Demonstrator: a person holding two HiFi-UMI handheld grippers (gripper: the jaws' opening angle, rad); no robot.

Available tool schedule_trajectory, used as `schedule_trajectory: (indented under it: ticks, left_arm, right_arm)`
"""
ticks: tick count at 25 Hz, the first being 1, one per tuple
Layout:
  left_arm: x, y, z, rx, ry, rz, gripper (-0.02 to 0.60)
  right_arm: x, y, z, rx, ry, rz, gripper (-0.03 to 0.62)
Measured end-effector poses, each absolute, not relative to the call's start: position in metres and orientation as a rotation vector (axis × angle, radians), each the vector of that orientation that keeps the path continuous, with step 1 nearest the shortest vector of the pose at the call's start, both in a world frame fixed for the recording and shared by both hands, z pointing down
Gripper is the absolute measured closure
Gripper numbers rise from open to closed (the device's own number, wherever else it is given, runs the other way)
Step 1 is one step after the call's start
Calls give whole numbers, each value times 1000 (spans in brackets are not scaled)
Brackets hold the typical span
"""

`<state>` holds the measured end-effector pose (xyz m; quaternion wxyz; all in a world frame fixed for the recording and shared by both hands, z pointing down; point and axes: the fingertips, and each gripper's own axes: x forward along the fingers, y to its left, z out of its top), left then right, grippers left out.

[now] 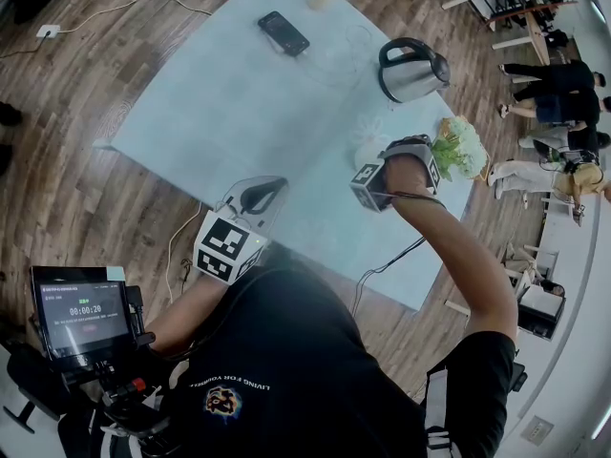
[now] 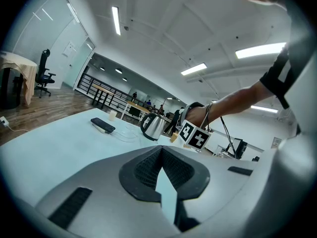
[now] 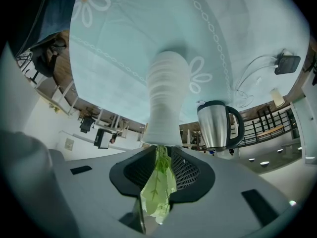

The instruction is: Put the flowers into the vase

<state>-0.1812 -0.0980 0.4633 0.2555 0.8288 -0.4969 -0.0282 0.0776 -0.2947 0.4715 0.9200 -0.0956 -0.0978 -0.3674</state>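
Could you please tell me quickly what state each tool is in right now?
Left tool: slightly open, nothing between its jaws.
Right tool: open, leafy flower stem loose between its jaws, tip at the white vase mouth.

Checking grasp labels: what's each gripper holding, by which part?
Seemingly nothing gripped: right gripper has jaws apart around the leafy flower stems by the vase; left gripper empty.

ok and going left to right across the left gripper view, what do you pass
chair → phone → kettle
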Motion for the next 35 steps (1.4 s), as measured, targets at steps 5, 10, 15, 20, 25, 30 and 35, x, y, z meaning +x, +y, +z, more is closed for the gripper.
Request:
schedule_trajectory:
  ticks: [5,10,15,20,25,30,35]
  left_arm:
    - [-179,-99,462,2254,-1346,-79,574]
    - [-178,-99,462,2261,-1343,-80,574]
    - [-176,-99,461,2269,-1336,-79,574]
    - [-174,-98,460,2276,-1328,-78,574]
    - [-173,-98,459,2284,-1324,-78,574]
    - [-172,-98,459,2292,-1320,-74,574]
    - [-171,-98,457,2304,-1313,-70,574]
  right_arm:
    - [73,-296,473,-182,-227,-752,514]
    - [75,-294,473,-170,-232,-745,514]
    - [75,-294,469,-163,-224,-752,514]
    - [74,-294,466,-148,-226,-765,514]
    - [71,-293,464,-133,-234,-769,514]
    - [70,-293,460,-113,-246,-765,514]
    - [67,-290,457,-94,-266,-760,516]
